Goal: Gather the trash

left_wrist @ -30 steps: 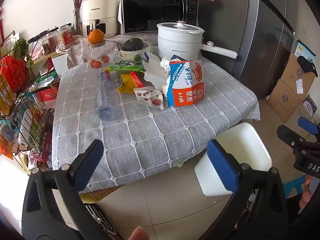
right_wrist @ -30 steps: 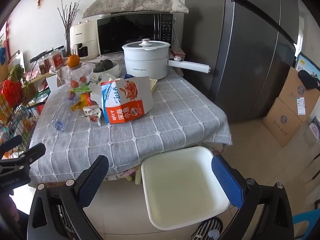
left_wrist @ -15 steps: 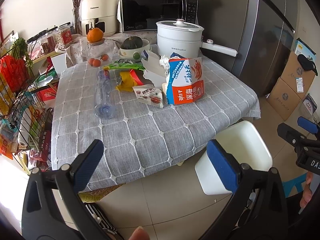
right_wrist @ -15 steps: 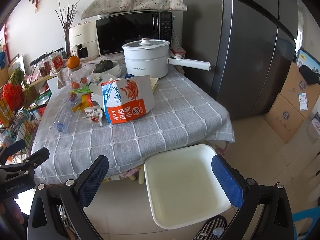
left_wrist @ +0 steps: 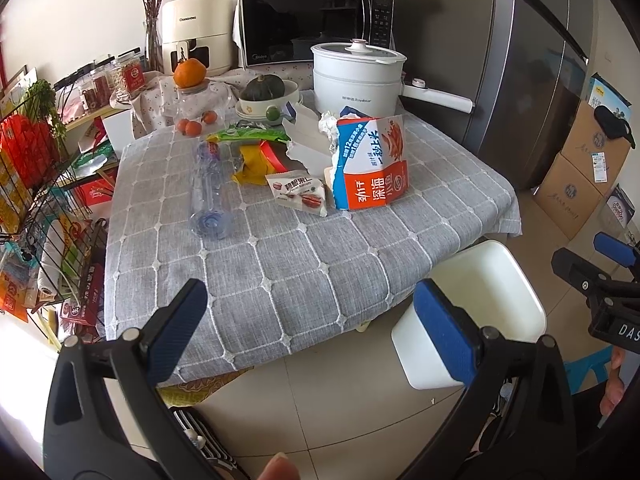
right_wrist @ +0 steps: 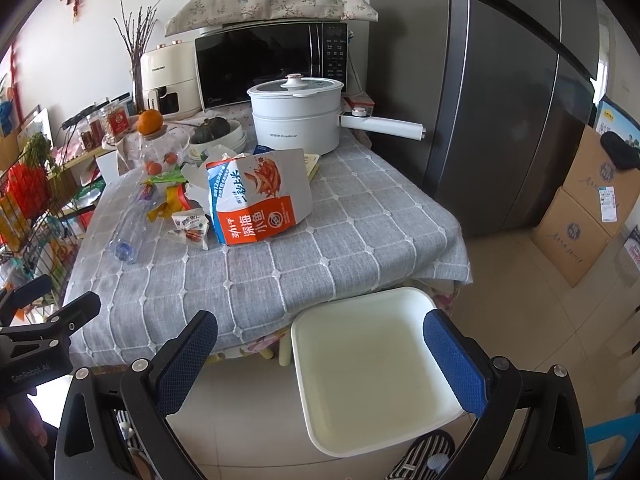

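While both tongs hang short of the near edge of the tabletop [left_wrist: 280, 280], each stands wide apart with nothing between its blue pads: the left tongs [left_wrist: 310, 330] sit over the grey checked cloth's front edge, and the right tongs [right_wrist: 320, 354] sit lower, over the floor with the white bin [right_wrist: 372, 368] between their fingers in view. That bin stands on the tiled floor just beside the tabletop's front right corner, and its inside looks bare.

The trash lies in a loose cluster on the far half of the cloth. A torn blue, white and orange snack box [left_wrist: 370, 164] stands upright near the middle, with a small white snack wrapper [left_wrist: 298, 192] lying just beside its left foot. Left of that lies a clear plastic bottle [left_wrist: 208, 188] on its side, its base pointing toward the tongs. Behind the wrapper sit a crumpled yellow and red wrapper [left_wrist: 260, 160], a green wrapper [left_wrist: 248, 135] and a piece of torn white cardboard [left_wrist: 306, 140], all near or touching one another.

Further back a white electric pot [left_wrist: 356, 80] with a long handle stands by a bowl holding a dark squash [left_wrist: 262, 88]. A microwave [left_wrist: 316, 26] stands behind them, and a dark fridge [right_wrist: 500, 100] rises to the right.
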{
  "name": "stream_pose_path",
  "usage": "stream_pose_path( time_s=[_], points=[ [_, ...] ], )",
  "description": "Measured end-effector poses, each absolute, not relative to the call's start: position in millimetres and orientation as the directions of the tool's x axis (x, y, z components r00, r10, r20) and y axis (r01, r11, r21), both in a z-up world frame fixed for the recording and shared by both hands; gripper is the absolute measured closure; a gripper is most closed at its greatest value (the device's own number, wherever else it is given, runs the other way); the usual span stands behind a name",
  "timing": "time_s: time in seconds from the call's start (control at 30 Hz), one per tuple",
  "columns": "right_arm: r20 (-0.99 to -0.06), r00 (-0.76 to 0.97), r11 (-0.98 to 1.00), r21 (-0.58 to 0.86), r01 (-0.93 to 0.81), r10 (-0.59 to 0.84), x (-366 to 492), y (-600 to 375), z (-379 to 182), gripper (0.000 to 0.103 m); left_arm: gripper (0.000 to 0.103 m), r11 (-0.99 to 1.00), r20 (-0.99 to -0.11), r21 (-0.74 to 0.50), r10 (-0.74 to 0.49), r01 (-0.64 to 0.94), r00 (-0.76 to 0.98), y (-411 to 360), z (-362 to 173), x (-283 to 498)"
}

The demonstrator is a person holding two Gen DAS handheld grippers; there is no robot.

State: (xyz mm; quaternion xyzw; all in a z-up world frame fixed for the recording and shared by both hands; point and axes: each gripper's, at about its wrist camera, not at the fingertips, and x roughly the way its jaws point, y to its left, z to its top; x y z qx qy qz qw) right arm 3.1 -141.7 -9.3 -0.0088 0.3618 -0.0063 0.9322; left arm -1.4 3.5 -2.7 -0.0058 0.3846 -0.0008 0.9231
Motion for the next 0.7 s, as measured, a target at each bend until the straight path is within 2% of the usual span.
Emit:
stream_pose_path(
  time_s=[0.7],
  points=[
    [-0.682,0.731,1.0,-0.025,0.009,-0.024,2.9,-141.6,-12.0,0.0,0.001,1.0,-0.706,-0.006,-0.002,-0.003,0.708,2.4,-0.9,-2.3]
  ],
)
